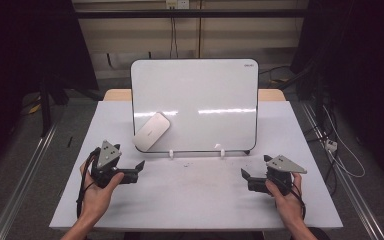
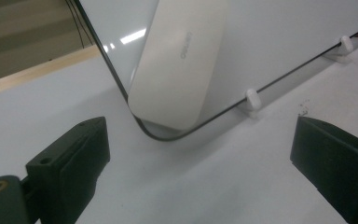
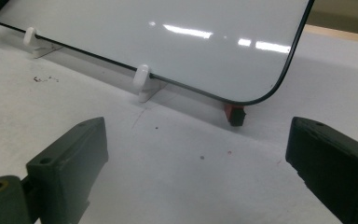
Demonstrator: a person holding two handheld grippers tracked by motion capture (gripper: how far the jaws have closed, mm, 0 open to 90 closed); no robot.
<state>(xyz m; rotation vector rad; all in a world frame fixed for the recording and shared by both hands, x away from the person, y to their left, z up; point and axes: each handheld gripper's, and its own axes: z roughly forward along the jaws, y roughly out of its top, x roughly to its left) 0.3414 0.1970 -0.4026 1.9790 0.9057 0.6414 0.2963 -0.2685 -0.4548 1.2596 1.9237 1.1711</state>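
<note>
A whiteboard point(image 1: 200, 95) stands propped upright on two small white clips point(image 1: 171, 153) at the middle of the table. A white oval eraser point(image 1: 151, 131) clings tilted to its lower left corner; the left gripper view shows the eraser point(image 2: 179, 60) close ahead. My left gripper point(image 1: 139, 169) rests open on the table, left of the board, nothing between its jaws. At the right my right gripper point(image 1: 245, 177) is open too, facing the whiteboard's point(image 3: 168, 42) lower right corner. A small red and black marker tip point(image 3: 234, 114) peeks out from under that corner.
The white table top point(image 1: 195, 195) has bare room in front of the board, with a few small red specks point(image 3: 44, 79). Grey floor, rails and cables point(image 1: 340, 150) lie around the table; a wooden edge point(image 1: 117, 94) shows behind the board.
</note>
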